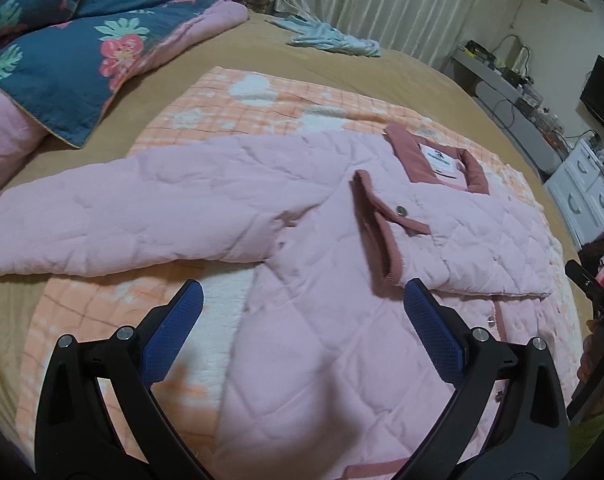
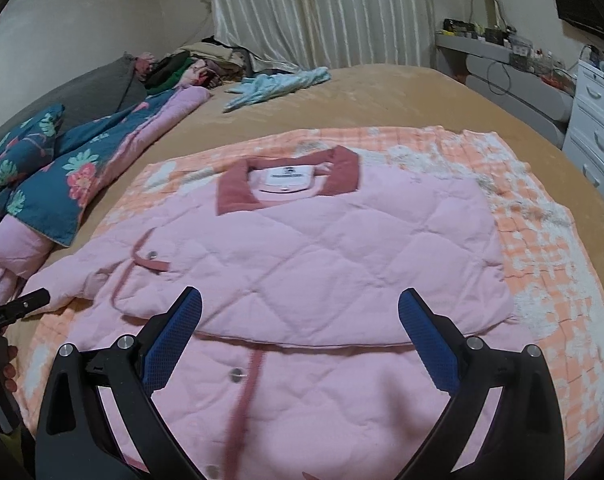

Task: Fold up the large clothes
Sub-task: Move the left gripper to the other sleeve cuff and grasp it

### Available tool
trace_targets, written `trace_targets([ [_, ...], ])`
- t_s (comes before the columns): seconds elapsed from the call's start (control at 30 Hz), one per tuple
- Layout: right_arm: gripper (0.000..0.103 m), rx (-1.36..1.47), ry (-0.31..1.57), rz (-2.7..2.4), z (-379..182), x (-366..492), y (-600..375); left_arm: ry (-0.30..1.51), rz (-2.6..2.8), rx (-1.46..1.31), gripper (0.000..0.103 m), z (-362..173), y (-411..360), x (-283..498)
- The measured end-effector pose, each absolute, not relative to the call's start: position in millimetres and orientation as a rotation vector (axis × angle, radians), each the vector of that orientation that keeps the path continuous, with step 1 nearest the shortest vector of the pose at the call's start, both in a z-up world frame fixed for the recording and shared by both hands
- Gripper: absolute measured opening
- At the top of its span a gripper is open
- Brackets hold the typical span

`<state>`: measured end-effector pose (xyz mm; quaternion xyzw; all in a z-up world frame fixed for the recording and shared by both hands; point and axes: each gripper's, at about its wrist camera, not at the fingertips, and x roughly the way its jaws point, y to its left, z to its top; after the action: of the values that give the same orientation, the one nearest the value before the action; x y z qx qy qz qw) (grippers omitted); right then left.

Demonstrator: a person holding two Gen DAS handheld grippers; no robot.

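A pink quilted jacket (image 1: 310, 240) with a dark pink collar (image 1: 412, 156) lies front-up on an orange-and-white blanket (image 1: 262, 96). One sleeve is folded across the chest, its dark cuff (image 1: 376, 232) near the middle. The other sleeve (image 1: 102, 216) stretches out to the left. My left gripper (image 1: 302, 304) is open and empty, hovering over the jacket's lower body. In the right wrist view the jacket (image 2: 322, 248) fills the middle, with its collar (image 2: 286, 184) at the far end. My right gripper (image 2: 300, 308) is open and empty above the folded sleeve's edge.
The tan bed (image 1: 342, 68) carries a navy floral quilt (image 1: 62, 60) at the left, a light blue garment (image 1: 330, 38) at the far side and a clothes pile (image 2: 206, 64). White drawers (image 2: 598, 128) and a cluttered shelf (image 2: 502, 44) stand to the right.
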<state>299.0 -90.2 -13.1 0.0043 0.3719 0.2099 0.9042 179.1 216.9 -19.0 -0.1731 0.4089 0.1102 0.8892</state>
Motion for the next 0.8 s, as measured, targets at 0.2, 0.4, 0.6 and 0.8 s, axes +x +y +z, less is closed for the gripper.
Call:
trace_targets([
  [0.2, 0.098, -0.01, 0.767, 0.472, -6.7, 285.8, -57.5, 0.829, 0.245, -0.355, 0.094, -14.2, 231.0, 162.7],
  [0.4, 0.098, -0.053, 0.759, 0.516, 3.7, 273.1, -23.6, 0.816, 0.288, -0.398, 0.094, -15.5, 252.4, 147.7],
  [0.6, 0.099, -0.094, 0.756, 0.545, 11.6, 266.3, 4.7, 0.786, 0.352, -0.405, 0.094, -14.0, 271.9, 135.3],
  [0.8, 0.099, -0.129, 0.745, 0.58, 18.5, 258.6, 36.3, 0.75, 0.405, -0.441, 0.094, -10.1, 297.8, 123.2],
])
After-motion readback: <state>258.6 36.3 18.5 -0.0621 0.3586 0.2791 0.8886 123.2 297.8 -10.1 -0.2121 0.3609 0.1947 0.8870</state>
